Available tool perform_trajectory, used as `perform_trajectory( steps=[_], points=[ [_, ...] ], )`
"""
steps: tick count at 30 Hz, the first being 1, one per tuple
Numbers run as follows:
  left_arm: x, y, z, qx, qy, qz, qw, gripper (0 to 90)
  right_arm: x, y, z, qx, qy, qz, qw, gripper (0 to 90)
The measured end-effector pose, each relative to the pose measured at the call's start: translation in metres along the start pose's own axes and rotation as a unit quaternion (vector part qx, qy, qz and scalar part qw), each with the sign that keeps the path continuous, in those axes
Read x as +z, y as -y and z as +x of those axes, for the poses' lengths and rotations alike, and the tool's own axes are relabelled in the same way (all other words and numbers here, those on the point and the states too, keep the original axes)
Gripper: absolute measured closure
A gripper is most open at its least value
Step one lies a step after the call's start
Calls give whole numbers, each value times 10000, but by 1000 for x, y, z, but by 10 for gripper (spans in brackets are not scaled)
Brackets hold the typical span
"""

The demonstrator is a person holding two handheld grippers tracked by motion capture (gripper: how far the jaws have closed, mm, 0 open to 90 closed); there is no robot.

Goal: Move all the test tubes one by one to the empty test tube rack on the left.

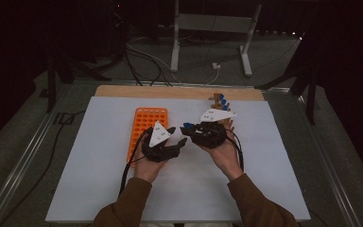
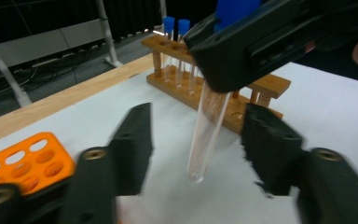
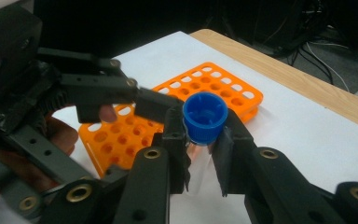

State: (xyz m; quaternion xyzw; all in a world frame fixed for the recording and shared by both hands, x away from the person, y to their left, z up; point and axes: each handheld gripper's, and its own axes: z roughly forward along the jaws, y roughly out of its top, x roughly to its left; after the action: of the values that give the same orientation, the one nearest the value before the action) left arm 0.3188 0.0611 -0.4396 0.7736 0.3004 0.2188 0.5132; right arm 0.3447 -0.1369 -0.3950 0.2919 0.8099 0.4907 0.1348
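While two tools [image 1: 183, 137] flank one tube [image 2: 208, 126] — two racks [image 1: 146, 124], three capped tubes [image 1: 223, 102].

From the high view I see my two grippers close together at frame centre, with hardly any room to pass between them. The orange rack [image 1: 147, 126] blocks the way just left of the left gripper [image 1: 177, 142]. The wooden rack [image 1: 219, 105] with blue-capped tubes stands just behind the right gripper [image 1: 189, 128], closing the path toward the upper centre. In the left gripper view, the clear tube [image 2: 208, 133] hangs between my fingers [image 2: 133, 144]. The white bench [image 1: 75, 179] lies bare at lower left and right.
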Motion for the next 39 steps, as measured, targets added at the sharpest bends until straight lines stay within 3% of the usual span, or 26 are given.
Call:
perform_trajectory(
  steps=[11,17,22,23,26,29,30,39],
  points=[
    [2,0,-1,116,103,-11,9999,759,4,0,4,-5,-122,10,9999,763],
    [2,0,-2,178,150,-12,9997,779,5,0,4,27,-147,16,9999,758],
    [1,0,3,66,76,-24,9999,780,1,1,-2,195,-181,-131,9996,544],
    [0,0,4,50,72,-17,10000,780,-3,2,-5,285,-194,-210,9992,459],
    [-2,1,7,-2,50,-40,10000,780,-7,2,-8,319,-139,-287,9990,390],
    [-6,2,10,-98,32,-85,9999,781,-13,5,-11,221,54,-369,9991,282],
    [-7,3,11,-131,23,-97,9999,781,-16,8,-13,211,143,-369,9990,198],
    [-21,16,21,-382,-1,-139,9992,780,-31,25,-26,206,437,-402,9980,25]
  ],
)
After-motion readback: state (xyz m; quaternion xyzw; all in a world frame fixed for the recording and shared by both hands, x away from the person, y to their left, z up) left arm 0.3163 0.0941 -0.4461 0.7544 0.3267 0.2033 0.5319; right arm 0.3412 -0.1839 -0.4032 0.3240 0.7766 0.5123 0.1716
